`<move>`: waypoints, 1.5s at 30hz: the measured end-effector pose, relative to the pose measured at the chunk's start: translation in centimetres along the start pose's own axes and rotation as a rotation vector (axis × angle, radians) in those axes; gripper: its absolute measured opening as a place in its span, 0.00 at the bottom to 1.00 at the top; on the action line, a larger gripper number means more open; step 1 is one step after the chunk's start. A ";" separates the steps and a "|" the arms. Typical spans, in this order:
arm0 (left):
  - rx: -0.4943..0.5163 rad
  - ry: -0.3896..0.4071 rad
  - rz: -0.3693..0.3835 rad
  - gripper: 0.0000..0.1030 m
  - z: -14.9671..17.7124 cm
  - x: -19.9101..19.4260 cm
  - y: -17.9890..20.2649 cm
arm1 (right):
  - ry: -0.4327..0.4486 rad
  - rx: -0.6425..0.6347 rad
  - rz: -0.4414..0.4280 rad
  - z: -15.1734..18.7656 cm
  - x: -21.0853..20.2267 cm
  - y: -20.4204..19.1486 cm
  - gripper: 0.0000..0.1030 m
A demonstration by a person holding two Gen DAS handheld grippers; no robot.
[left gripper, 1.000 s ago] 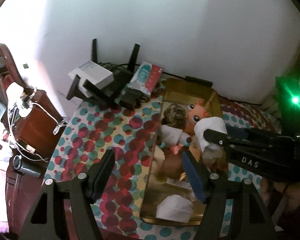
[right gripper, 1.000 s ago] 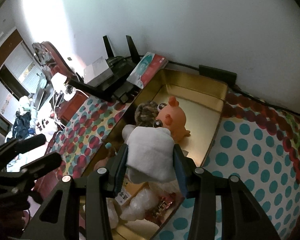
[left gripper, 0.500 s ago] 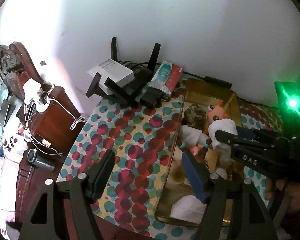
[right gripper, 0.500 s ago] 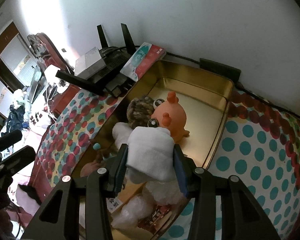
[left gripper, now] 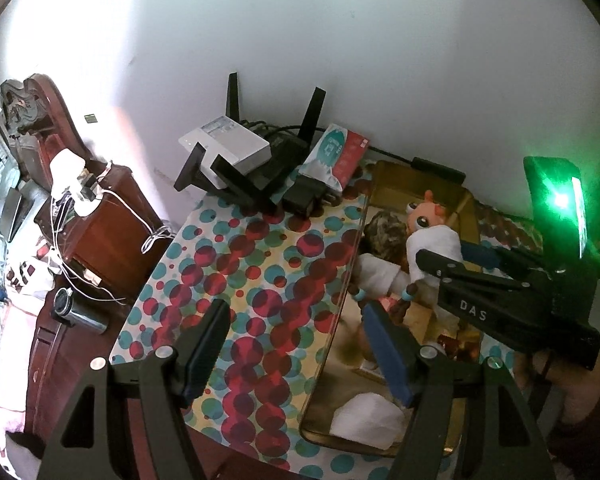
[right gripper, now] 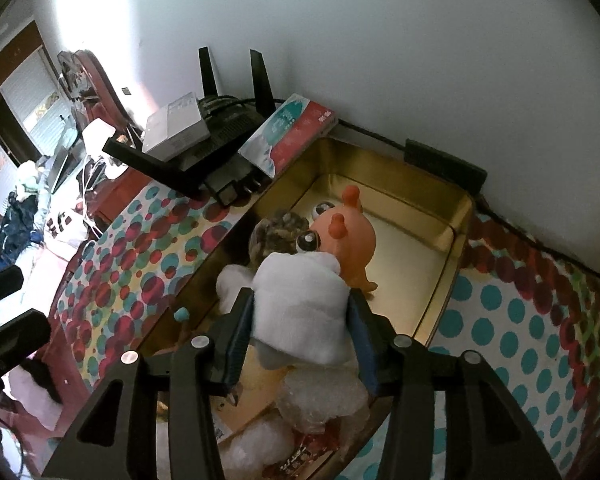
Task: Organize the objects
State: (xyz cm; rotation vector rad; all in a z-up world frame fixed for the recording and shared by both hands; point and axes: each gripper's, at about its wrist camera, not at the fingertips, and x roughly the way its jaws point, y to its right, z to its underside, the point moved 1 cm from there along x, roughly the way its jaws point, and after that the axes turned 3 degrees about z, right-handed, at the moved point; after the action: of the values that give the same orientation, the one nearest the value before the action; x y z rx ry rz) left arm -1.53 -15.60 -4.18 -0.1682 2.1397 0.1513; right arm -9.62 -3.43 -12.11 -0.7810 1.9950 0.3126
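A gold tin tray (right gripper: 458,216) stands on the dotted cloth by the wall. In it are an orange big-eyed toy (right gripper: 352,240), a brown furry lump (right gripper: 278,230) and white padding (right gripper: 324,398). My right gripper (right gripper: 300,300) hangs low over the tray's middle with a white cloth bundle (right gripper: 300,304) between its pads; its jaws are opening, and both pads still touch the bundle. The left wrist view shows that bundle (left gripper: 432,240) beside the toy (left gripper: 428,214). My left gripper (left gripper: 296,310) stands open with nothing in it over the tablecloth, its right finger at the tray's left rim (left gripper: 348,280).
A black router with antennas (left gripper: 260,184), a white box (left gripper: 224,146) and a red-and-teal packet (left gripper: 336,156) crowd the far left corner by the wall. A wooden cabinet with chargers and cables (left gripper: 96,216) stands left of the table. A hand (left gripper: 564,376) holds the right gripper.
The right gripper has sunk a little toward the tray with the bundle, and its jaws stand slightly wider. The left gripper has tilted, so the tray sits further right in its view.
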 end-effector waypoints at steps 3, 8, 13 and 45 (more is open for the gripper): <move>-0.008 0.001 -0.006 0.69 0.0 -0.1 0.0 | -0.002 0.001 -0.003 -0.3 0.0 0.0 0.45; -0.026 0.000 -0.003 0.69 -0.1 -0.2 -0.1 | 0.010 0.002 -0.004 -0.3 -0.4 0.0 0.58; -0.028 0.006 0.005 0.69 -0.3 -0.5 0.6 | 0.028 0.039 -0.009 -0.3 -2.0 0.3 0.85; -0.057 0.008 -0.009 0.79 -1.6 -1.7 5.8 | 0.064 0.112 0.154 4.9 -13.2 5.0 1.00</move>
State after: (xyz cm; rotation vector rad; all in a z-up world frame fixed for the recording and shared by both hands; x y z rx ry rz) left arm -3.01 -10.06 -1.66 -0.2127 2.1434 0.2068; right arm -4.75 8.14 -4.01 -0.5741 2.1183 0.2655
